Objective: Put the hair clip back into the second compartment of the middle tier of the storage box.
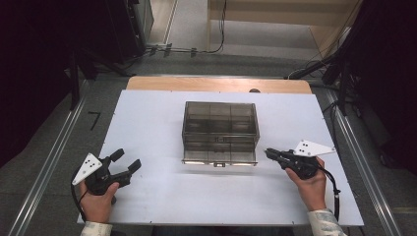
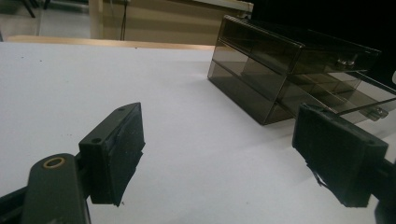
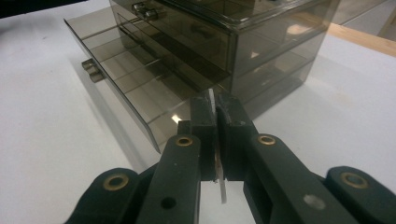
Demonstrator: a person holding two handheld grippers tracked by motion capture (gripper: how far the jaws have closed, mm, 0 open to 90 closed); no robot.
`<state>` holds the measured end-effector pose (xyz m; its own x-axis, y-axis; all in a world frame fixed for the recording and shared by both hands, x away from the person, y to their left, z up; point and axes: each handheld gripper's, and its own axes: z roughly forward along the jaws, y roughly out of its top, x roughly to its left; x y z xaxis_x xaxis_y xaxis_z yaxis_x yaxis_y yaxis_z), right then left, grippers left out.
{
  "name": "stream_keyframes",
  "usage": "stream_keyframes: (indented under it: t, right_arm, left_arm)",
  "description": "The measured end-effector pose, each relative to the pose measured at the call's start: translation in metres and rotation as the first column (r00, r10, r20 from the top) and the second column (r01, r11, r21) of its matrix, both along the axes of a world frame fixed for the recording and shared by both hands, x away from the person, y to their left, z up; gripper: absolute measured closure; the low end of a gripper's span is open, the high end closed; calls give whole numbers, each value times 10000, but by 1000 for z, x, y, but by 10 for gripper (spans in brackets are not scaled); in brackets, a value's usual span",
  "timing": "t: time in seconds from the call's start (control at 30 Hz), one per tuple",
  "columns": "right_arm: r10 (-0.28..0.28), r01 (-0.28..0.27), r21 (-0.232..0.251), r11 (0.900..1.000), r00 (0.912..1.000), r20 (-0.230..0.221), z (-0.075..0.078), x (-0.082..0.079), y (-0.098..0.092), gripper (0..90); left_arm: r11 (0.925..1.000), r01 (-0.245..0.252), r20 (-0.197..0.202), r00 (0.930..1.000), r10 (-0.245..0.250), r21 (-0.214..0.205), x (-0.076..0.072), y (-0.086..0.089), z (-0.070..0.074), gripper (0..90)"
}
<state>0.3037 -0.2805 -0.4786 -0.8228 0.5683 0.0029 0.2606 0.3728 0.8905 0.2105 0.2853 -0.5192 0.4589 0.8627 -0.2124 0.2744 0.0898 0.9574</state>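
Pinching a thin clear strip (image 3: 215, 154) beside the drawer organizer (image 1: 220, 130), right gripper (image 1: 269, 153) differs from left gripper (image 1: 126, 160), jaws spread.

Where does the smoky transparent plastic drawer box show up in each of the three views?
High view: smoky transparent plastic drawer box at the middle of the white table.
Left gripper view: upper right, beyond the open jaws.
Right gripper view: top centre, just past the closed jaws.
Shared landmark: its pulled-out bottom drawer.
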Motion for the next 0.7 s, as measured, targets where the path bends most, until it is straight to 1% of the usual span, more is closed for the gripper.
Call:
stream_keyframes:
  t: [0.13,0.17,0.57,0.6,0.67,0.7]
  right_arm:
    - [88,-88,59,9999,10000,5,1,1,5,838]
    - [200,-200,94,9998,9998,-1,1,2,10,838]
    - [551,-551,86,9984,9985,61,4,6,30,838]
    - [581,-581,-3,9983,9983,45,5,6,36,838]
    - [621,-621,-20,9981,9981,36,5,6,37,838]
    - [667,-667,-64,9978,9977,70,5,7,42,838]
  left_arm:
    - [10000,-3,6,10000,3,17,0,0,0,170]
    - [10000,-1,5,10000,1,20,0,0,0,170]
    - [10000,5,4,10000,-5,25,0,0,0,170]
    - [10000,7,9,10000,-7,25,0,0,0,170]
    - [10000,9,16,10000,-9,37,0,0,0,170]
    - [10000,9,13,10000,-9,29,0,0,0,170]
